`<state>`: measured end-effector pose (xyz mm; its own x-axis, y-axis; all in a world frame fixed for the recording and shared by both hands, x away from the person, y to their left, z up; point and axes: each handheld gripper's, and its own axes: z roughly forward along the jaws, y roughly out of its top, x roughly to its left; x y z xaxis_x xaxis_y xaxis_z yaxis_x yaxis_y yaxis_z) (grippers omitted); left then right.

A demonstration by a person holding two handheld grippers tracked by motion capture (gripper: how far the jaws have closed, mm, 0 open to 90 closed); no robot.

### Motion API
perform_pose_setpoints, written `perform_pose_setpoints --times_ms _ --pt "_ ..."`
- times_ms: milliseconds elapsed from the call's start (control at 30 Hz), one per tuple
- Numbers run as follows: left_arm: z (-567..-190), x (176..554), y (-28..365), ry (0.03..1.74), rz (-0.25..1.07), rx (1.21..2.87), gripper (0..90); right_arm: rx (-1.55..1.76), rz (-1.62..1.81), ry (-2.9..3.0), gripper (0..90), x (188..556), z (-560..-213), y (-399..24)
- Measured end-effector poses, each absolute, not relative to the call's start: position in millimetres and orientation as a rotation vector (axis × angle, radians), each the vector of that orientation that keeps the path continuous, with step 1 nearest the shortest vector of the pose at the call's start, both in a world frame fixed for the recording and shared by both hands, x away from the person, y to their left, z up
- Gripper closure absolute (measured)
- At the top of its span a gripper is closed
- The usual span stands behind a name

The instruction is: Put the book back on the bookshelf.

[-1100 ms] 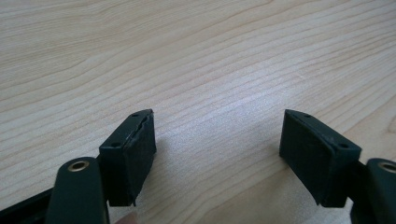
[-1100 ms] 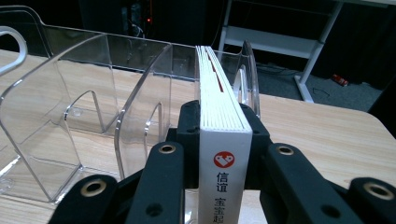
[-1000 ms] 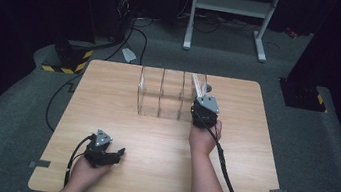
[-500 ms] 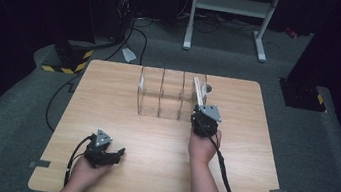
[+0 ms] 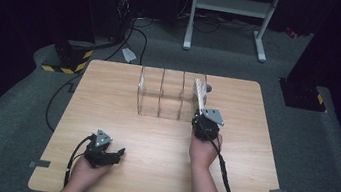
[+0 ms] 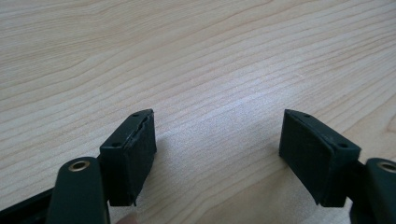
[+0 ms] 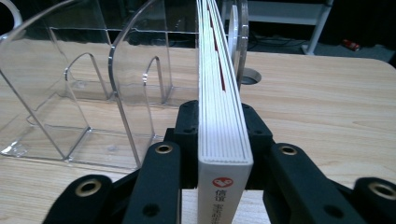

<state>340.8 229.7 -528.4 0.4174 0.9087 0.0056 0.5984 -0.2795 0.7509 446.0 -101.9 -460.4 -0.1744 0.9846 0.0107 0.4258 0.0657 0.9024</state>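
White book [image 7: 223, 121] clamped in right gripper [image 7: 219, 135] beside acrylic rack [image 7: 84, 93]

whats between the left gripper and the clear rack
Nothing: in the high view only bare wooden table lies between the left gripper and the clear rack. The book sits in the rack's rightmost slot.

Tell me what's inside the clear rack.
The clear rack has a white book standing in its end slot, clamped by the right gripper; other slots look empty. The book's far end is hidden.
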Motion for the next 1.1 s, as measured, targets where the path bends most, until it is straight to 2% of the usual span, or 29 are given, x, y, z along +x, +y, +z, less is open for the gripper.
perform_pose_setpoints --times_ms 67,167,467,800,1100 --pt "-528 341 230 1.274 0.583 1.993 27.2 1.422 1.089 1.682 70.2 447 -459 -102" --pt "-528 341 230 1.274 0.581 1.994 27.2 1.412 1.059 1.683 75.2 448 -458 -100" --pt "-528 341 230 1.273 0.582 1.993 27.2 1.391 1.019 1.636 75.6 461 -452 -88" --pt "-528 341 230 1.269 0.58 1.994 27.5 1.397 1.004 1.588 75.3 463 -456 -84" --pt "-528 341 230 1.269 0.58 1.994 27.5 1.448 1.032 1.587 70.8 460 -460 -88"
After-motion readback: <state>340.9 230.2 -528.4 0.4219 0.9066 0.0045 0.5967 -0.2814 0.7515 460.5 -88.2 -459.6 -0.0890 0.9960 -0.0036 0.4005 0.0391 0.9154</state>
